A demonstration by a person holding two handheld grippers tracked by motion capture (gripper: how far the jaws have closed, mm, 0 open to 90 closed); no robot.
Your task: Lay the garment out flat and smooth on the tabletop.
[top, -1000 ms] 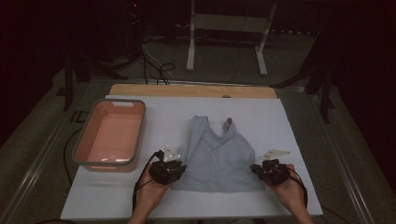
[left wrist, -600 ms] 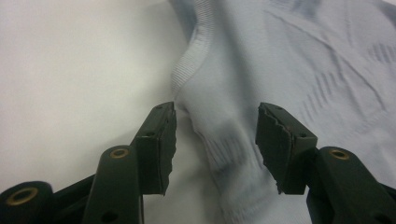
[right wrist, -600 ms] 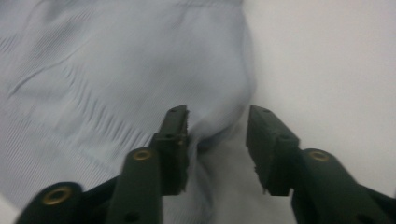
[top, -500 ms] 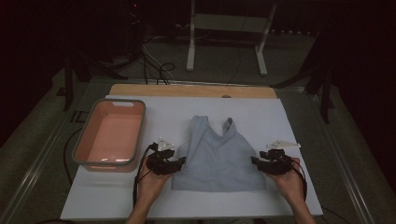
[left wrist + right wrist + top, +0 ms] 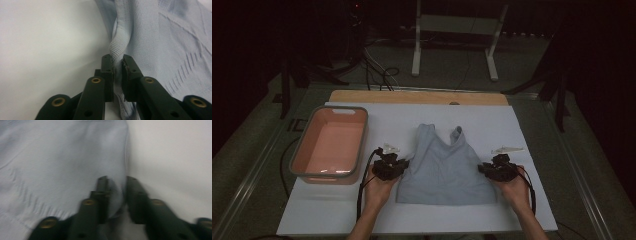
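You have a light blue top (image 5: pixel 444 167) lying flat on the white surface (image 5: pixel 532 125). Its two straps point away from you, and its bottom edge is near you.

Your left claw (image 5: pixel 398 166) is at the left side of the top, about halfway down. In the left gripper view, the left claw (image 5: pixel 117 65) is pinched on the ribbed edge of the top (image 5: pixel 162 40). The edge runs up between the two black jaws and bunches a little just past their tips. The white surface (image 5: pixel 45 42) lies to the left of the cloth.

Your right claw (image 5: pixel 486 170) is at the right side of the top, straight across from the other one. In the right gripper view, which is blurry, the right claw (image 5: pixel 117 187) has its jaws a little apart, with the side edge of the top (image 5: pixel 62 157) between them. The cloth touches the left jaw, and a gap shows next to the right jaw. I cannot tell if it grips the cloth yet.

A pink tub (image 5: pixel 332 145) with a grey rim sits on the surface to the left of the top, near your left hand (image 5: pixel 379 190). Your right hand (image 5: pixel 514 187) rests near the right edge of the surface.
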